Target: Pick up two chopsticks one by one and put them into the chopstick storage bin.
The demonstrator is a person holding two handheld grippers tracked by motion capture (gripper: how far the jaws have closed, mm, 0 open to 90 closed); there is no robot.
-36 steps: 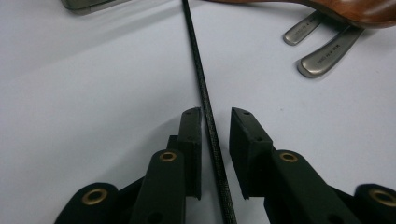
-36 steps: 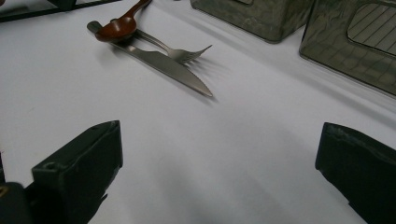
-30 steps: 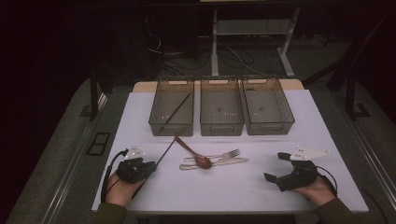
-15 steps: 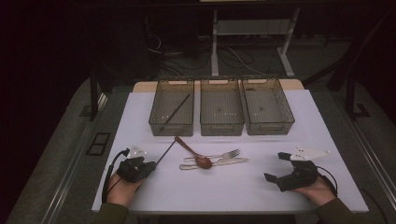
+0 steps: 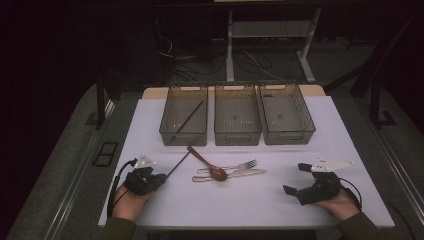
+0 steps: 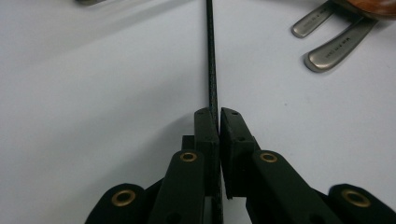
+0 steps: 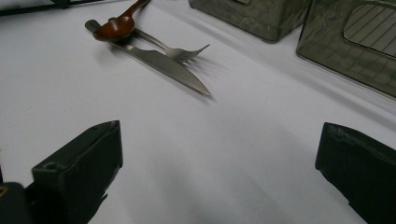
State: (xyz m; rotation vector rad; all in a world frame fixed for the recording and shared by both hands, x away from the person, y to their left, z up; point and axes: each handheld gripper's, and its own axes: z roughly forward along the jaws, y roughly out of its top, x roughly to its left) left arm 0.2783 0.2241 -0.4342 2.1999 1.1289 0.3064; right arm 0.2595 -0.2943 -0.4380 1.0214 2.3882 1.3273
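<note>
A thin black chopstick [image 5: 177, 165] lies on the white table, running from my left gripper [image 5: 160, 178] toward the bins. In the left gripper view the jaws are pressed onto the near end of the chopstick [image 6: 211, 60], and the left gripper [image 6: 218, 116] rests low on the table. My right gripper [image 5: 296, 178] sits at the table's near right, with its jaws wide apart and nothing between them. The right gripper view shows bare table between the two pads of the right gripper [image 7: 219, 154]. A second black chopstick [image 5: 187, 120] lies in the left bin [image 5: 170, 134].
A wooden spoon [image 5: 207, 164], a metal fork [image 5: 235, 166] and a knife [image 5: 242, 174] lie together mid-table between the grippers. Three clear bins stand in a row behind them; the middle bin [image 5: 237, 136] and right bin [image 5: 290, 136] look empty. Table edges are near both hands.
</note>
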